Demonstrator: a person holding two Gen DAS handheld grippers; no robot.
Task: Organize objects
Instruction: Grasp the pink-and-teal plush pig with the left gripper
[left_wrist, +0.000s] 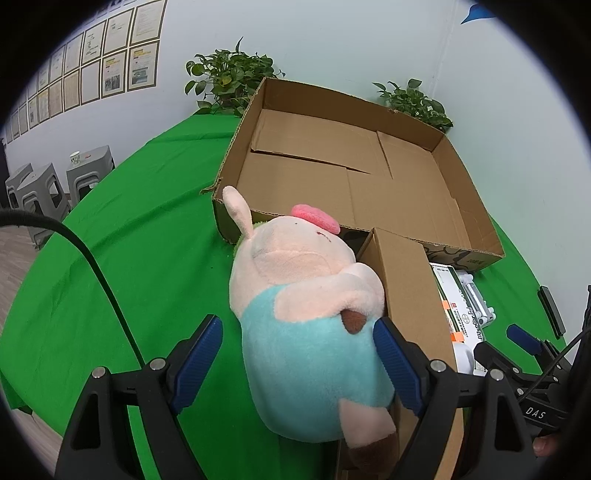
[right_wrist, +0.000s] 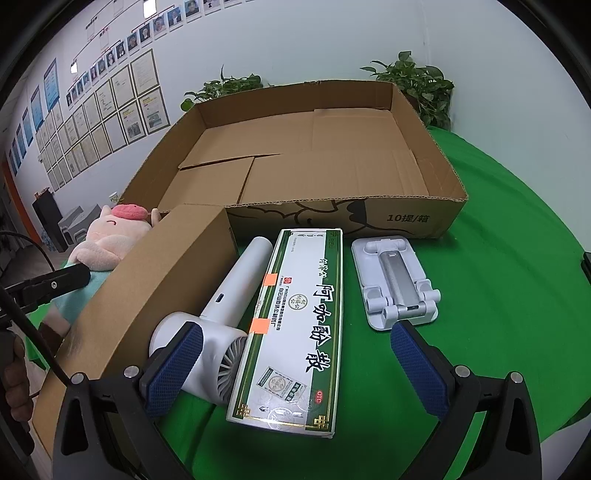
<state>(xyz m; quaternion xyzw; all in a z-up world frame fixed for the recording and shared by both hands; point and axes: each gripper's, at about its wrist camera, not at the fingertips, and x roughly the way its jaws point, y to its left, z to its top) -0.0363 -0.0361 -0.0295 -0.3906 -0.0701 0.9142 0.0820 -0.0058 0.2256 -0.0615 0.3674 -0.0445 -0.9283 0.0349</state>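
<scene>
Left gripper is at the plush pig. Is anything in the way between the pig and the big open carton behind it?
Only the carton's own low near wall, which the plush pig leans against. The left gripper must lift it over. The smaller brown box stands beside the pig, not in its way.

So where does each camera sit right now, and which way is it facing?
Left wrist: on the left gripper, angled down at the plush pig between its open fingers; a fingertip shows bottom right.
Right wrist: on the right gripper, angled down over the medicine box, fan and phone stand.
Shared: large cardboard tray, pig.
</scene>
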